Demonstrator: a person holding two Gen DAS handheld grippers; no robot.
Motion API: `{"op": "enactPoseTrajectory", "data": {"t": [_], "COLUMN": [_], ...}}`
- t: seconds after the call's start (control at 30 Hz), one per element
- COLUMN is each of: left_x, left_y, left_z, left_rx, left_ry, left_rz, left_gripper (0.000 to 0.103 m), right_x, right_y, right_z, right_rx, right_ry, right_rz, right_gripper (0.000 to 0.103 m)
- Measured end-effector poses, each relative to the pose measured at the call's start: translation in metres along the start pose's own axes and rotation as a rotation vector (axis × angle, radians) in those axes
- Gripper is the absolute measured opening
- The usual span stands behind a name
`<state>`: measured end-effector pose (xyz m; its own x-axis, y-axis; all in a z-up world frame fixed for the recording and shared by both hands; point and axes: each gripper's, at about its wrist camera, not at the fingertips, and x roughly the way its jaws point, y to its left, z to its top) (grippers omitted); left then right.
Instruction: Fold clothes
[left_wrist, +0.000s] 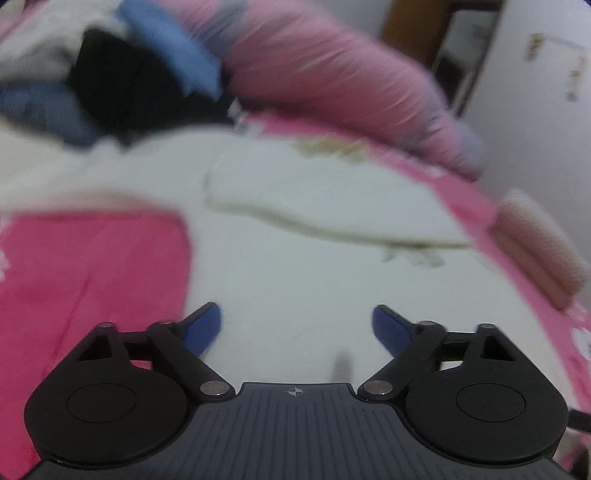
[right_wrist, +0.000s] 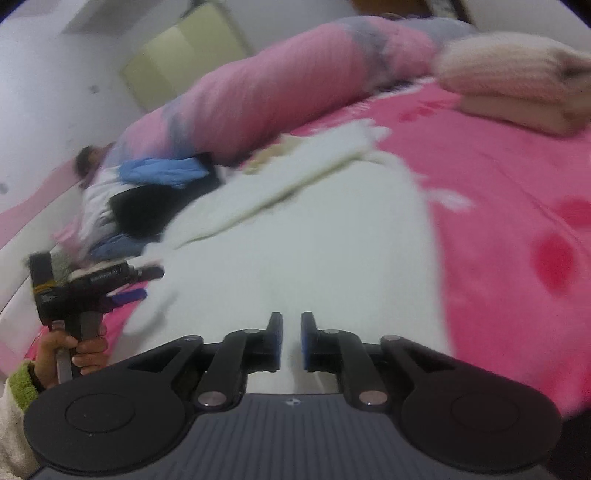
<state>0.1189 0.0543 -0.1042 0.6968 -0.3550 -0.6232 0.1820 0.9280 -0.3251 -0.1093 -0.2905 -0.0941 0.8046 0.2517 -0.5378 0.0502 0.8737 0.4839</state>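
Observation:
A white fleecy garment (left_wrist: 295, 251) (right_wrist: 295, 240) lies spread on a pink bedspread (left_wrist: 92, 280) (right_wrist: 509, 206), with a folded-over strip (left_wrist: 314, 199) across its far part. My left gripper (left_wrist: 297, 321) hovers open over the garment's near part, and nothing lies between its blue pads. In the right wrist view the left gripper (right_wrist: 142, 284) sits at the garment's left edge, held by a hand (right_wrist: 81, 350). My right gripper (right_wrist: 291, 325) is low over the garment's near end. Its jaws stand a narrow gap apart, and I see only the cloth beneath through the gap.
A heap of blue, black and white clothes (left_wrist: 110, 85) (right_wrist: 155, 192) lies at the far left of the bed. A long pink rolled quilt (left_wrist: 332, 66) (right_wrist: 277, 85) runs along the back. A folded beige knit (left_wrist: 539, 247) (right_wrist: 517, 77) sits at the right.

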Motion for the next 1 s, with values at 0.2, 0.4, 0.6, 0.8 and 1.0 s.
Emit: {"op": "enactPoseTrajectory", "data": {"t": [0.2,0.4,0.6,0.8,1.0], "left_x": [-0.028,-0.052,-0.029,-0.036,-0.089], "left_y": [0.010,0.003,-0.012,-0.008,-0.016], "left_z": [-0.024,-0.016,-0.009,-0.038,-0.084], "left_rx": [0.042,0.060,0.090,0.068,0.135], "left_ry": [-0.034,-0.091,-0.071,-0.022,-0.050], "left_rz": [0.001,-0.003,-0.026,0.005,0.000], "left_gripper": [0.056,0.055,0.053,0.046,0.049], "right_x": [-0.010,0.005,0.042,0.066,0.038], "right_y": [-0.032,-0.008,0.013,0.001,-0.004], "right_z": [0.009,0.039,0.050,0.033,0.017], "right_rx": [0.085,-0.025,-0.141,-0.157,-0.109], "right_ry": [-0.015,-0.073,-0.064,0.031,0.029], "right_rz": [-0.050,-0.040,-0.069,-0.137,-0.136], "right_gripper": [0.012,0.013,0.013,0.011,0.011]}}
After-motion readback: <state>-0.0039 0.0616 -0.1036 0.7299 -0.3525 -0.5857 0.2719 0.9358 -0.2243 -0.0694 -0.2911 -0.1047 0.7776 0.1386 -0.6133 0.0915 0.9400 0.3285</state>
